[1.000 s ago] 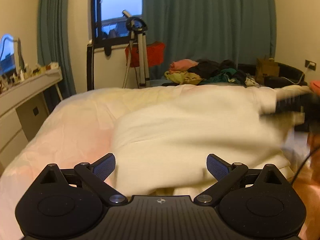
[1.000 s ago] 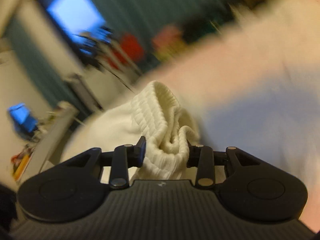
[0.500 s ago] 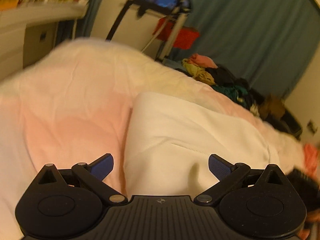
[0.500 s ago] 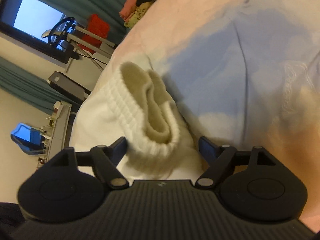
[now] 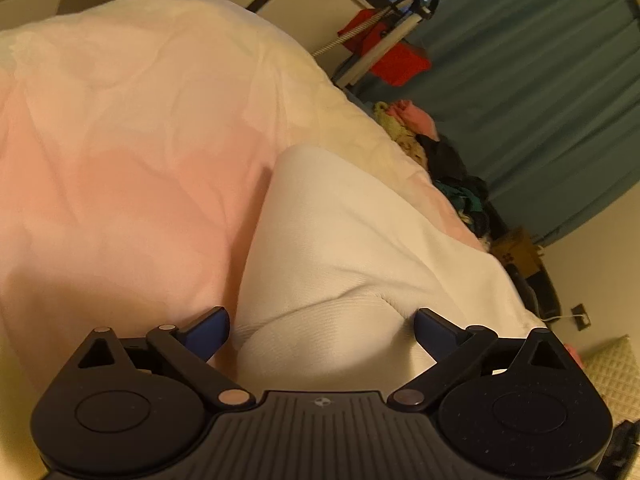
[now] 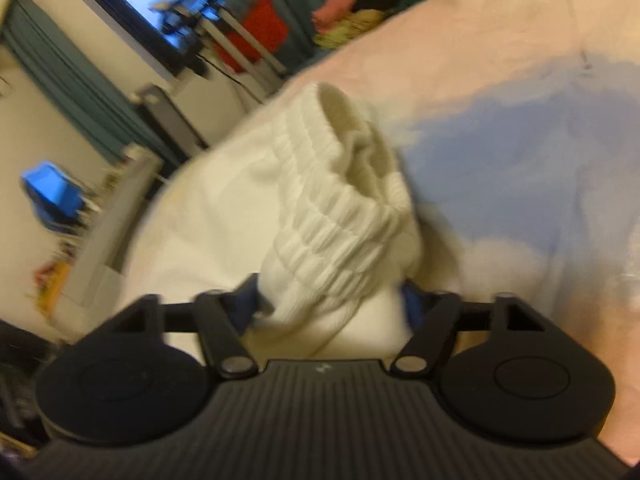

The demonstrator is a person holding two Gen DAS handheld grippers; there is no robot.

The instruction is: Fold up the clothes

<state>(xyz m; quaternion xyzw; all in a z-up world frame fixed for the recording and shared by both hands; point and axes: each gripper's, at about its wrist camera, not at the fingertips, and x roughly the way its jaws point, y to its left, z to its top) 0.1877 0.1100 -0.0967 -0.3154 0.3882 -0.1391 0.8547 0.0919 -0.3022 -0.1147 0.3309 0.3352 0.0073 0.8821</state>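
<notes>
On the pink bed (image 5: 120,184), my right gripper (image 6: 330,306) pinches the white knitted garment's ribbed cuff (image 6: 340,216) for folding. My left gripper (image 5: 322,326) gapes wide, straddling the cloth without gripping.

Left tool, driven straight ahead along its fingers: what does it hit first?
Likely the white garment: it lies between the open left tool fingers and stretches ahead over the bed. How far above it the tool sits is unclear.

Home bedroom: bed (image 5: 140,140), curtains (image 5: 540,100), clothes pile (image 5: 440,152).

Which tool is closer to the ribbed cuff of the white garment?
Right. The right tool has the ribbed cuff bunched between its fingers; the left tool straddles a smooth part, no cuff in its view.
</notes>
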